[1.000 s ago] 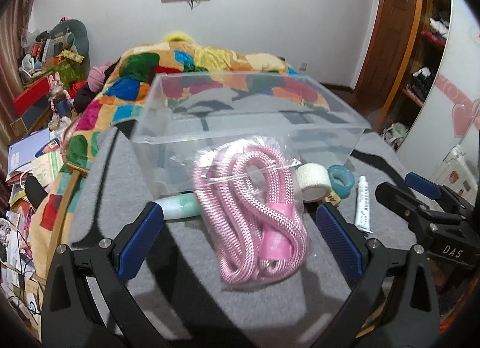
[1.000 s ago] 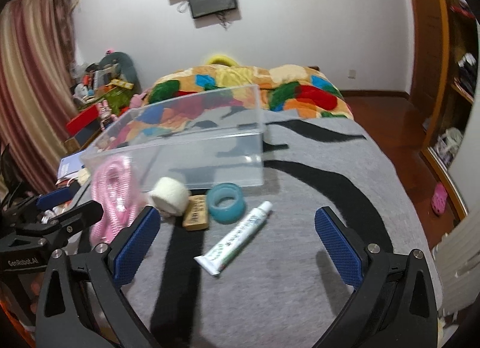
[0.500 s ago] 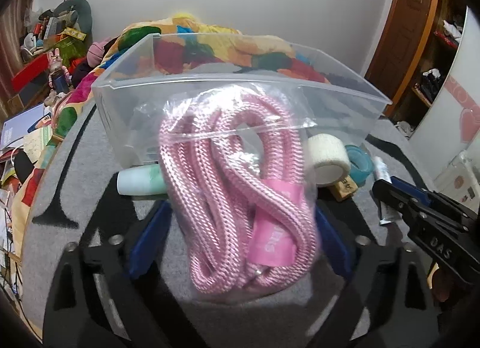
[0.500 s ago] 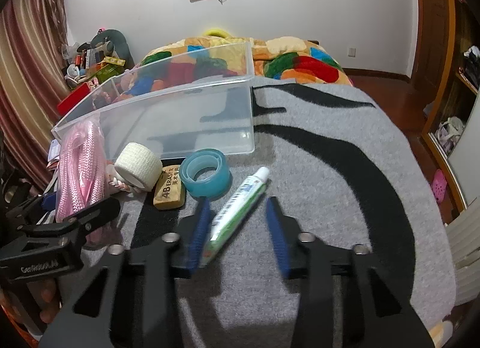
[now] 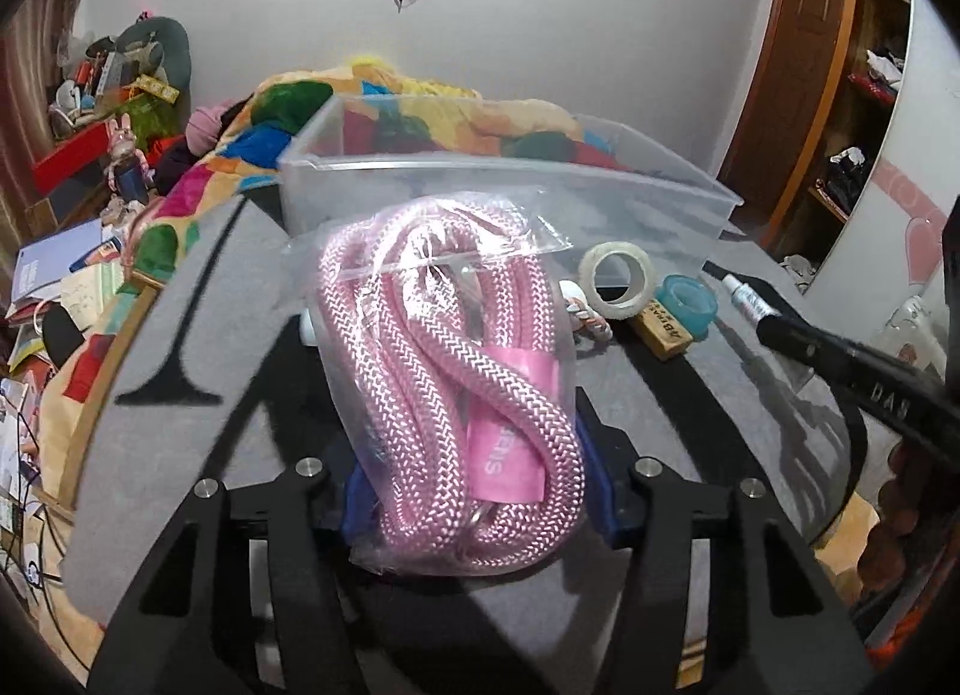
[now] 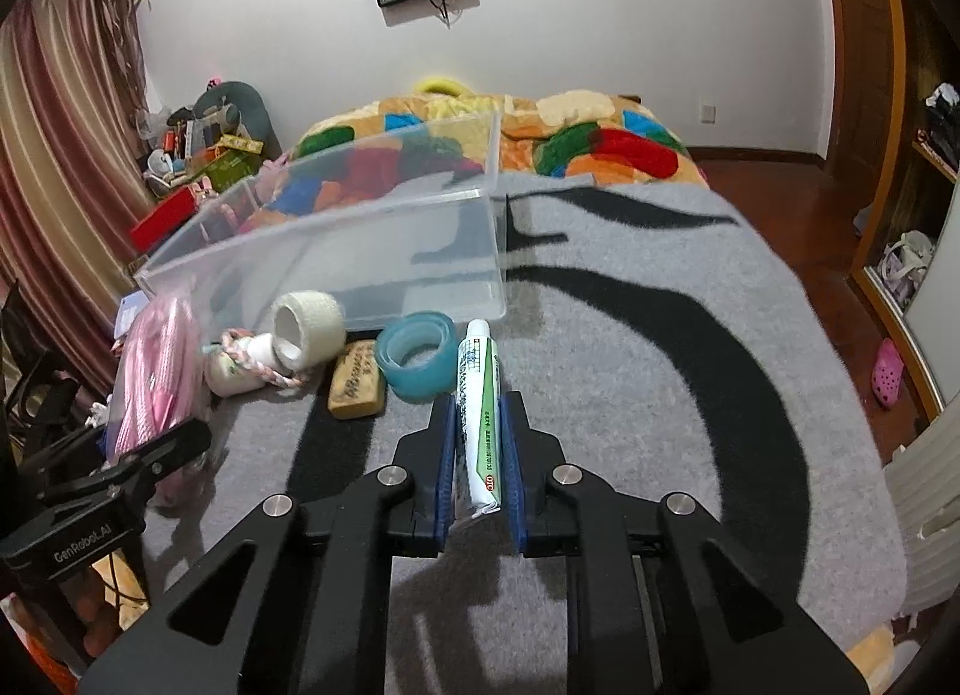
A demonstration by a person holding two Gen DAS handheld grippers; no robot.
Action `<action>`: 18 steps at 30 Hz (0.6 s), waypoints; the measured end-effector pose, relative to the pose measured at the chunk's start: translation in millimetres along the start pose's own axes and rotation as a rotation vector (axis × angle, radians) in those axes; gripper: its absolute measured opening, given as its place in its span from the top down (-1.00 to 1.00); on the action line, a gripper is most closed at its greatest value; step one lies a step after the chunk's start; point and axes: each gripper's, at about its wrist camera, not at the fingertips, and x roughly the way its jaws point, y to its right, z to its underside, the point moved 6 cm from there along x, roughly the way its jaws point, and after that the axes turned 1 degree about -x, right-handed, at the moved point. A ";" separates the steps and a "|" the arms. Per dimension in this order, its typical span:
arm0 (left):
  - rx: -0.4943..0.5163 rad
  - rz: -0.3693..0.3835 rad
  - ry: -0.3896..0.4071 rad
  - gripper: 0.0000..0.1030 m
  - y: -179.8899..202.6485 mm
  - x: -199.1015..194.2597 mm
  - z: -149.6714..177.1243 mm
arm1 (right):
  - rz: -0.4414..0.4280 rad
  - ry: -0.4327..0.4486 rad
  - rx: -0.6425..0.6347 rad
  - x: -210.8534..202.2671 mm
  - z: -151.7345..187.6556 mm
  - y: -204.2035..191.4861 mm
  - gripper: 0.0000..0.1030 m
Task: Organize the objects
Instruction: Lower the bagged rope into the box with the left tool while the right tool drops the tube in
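My left gripper (image 5: 474,485) is shut on a clear bag of pink rope (image 5: 456,371) and holds it up in front of the clear plastic bin (image 5: 630,203). My right gripper (image 6: 477,455) is shut on a white and green tube (image 6: 478,395), lifted just off the grey blanket (image 6: 660,395). The bagged rope (image 6: 157,371) and the bin (image 6: 384,257) also show in the right wrist view. The right gripper's tip with the tube (image 5: 744,299) shows at the right of the left wrist view.
Before the bin lie a white tape roll (image 6: 306,329), a blue tape roll (image 6: 417,356), a tan eraser block (image 6: 357,377) and a small braided toy (image 6: 240,365). A patchwork quilt (image 6: 588,143) lies behind. Clutter fills the left side (image 5: 90,167).
Both grippers closed: the left on the bagged rope and lifted it, the right on the tube, which now points forward between its fingers.
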 end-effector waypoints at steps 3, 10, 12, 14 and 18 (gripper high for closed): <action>0.012 -0.002 0.046 -0.07 -0.8 -16.6 -3.9 | -0.009 0.034 -0.014 -10.2 -8.1 -6.0 0.74; 0.019 -0.002 0.137 -0.07 -9.5 -39.6 -37.1 | -0.037 0.115 -0.054 -32.7 -34.9 -23.3 0.74; 0.014 0.011 0.146 -0.07 -13.8 -40.8 -49.7 | -0.043 0.138 -0.068 -35.2 -44.2 -29.1 0.74; 0.007 0.027 0.149 -0.08 -16.8 -39.7 -61.5 | -0.047 0.157 -0.080 -35.9 -53.6 -33.7 0.74; -0.005 0.066 0.129 -0.08 -20.3 -31.7 -84.8 | -0.049 0.173 -0.089 -27.7 -74.6 -39.3 0.74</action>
